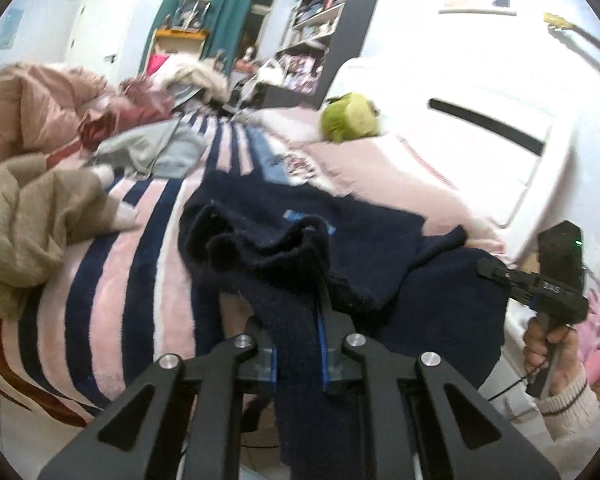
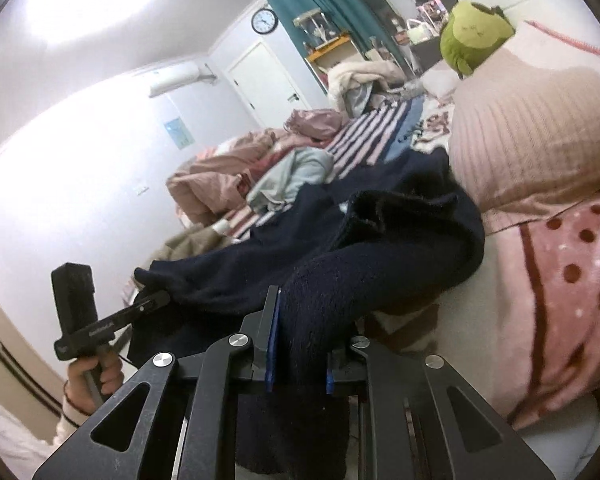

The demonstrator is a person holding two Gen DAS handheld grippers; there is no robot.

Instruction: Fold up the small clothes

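A dark navy knit garment lies spread on the striped pink, white and navy blanket on the bed. My left gripper is shut on a bunched edge of it, and fabric drapes over the jaws. My right gripper is shut on another edge of the same garment, held just above the bed. The right gripper also shows at the right edge of the left wrist view. The left gripper shows at the lower left of the right wrist view.
A tan fleece and a grey garment lie on the blanket to the left. A pink pillow and a green plush toy sit at the bed's right. A pink duvet is heaped at the back.
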